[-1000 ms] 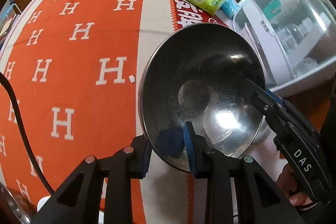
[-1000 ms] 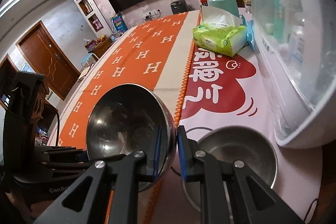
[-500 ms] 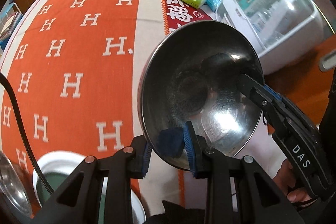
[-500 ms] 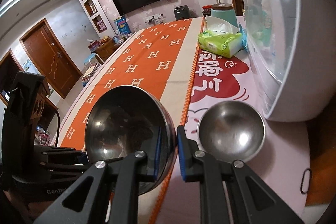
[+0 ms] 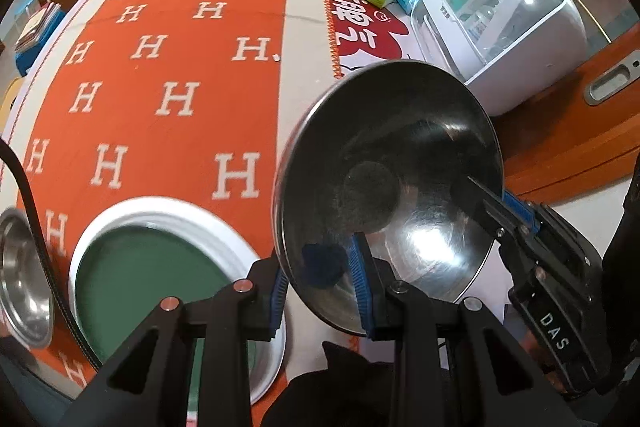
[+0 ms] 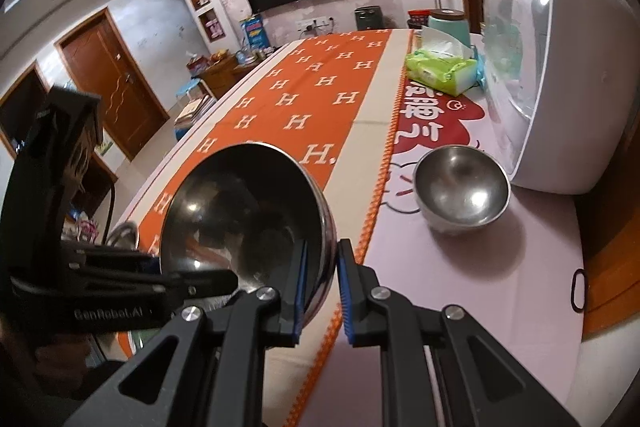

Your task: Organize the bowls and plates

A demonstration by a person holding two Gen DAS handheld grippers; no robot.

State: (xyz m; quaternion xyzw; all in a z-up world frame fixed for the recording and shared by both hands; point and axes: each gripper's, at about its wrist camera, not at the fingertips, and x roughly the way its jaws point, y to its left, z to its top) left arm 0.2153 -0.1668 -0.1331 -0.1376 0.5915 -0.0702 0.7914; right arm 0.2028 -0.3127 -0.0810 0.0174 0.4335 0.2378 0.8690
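Note:
A large steel bowl (image 5: 400, 163) (image 6: 240, 211) hangs tilted above the table, held by both grippers. My left gripper (image 5: 320, 287) is shut on its near rim, one blue pad inside and one outside. My right gripper (image 6: 322, 287) is shut on the opposite rim; it shows in the left wrist view as a black tool (image 5: 532, 239) reaching in from the right. Below at the left lie a white plate with a green centre (image 5: 168, 223) and a steel dish (image 5: 20, 275). A smaller steel bowl (image 6: 460, 187) stands on the pink mat.
An orange cloth with white H marks (image 5: 168, 67) covers the table. A white domed appliance with a clear lid (image 6: 560, 75) stands at the right, with a green tissue pack (image 6: 440, 71) behind it. A black loop (image 6: 578, 291) lies near the right edge.
Both grippers have carried the large bowl back toward the near end of the table and a little up. The smaller bowl now lies farther off; the white plate and steel dish have come into view.

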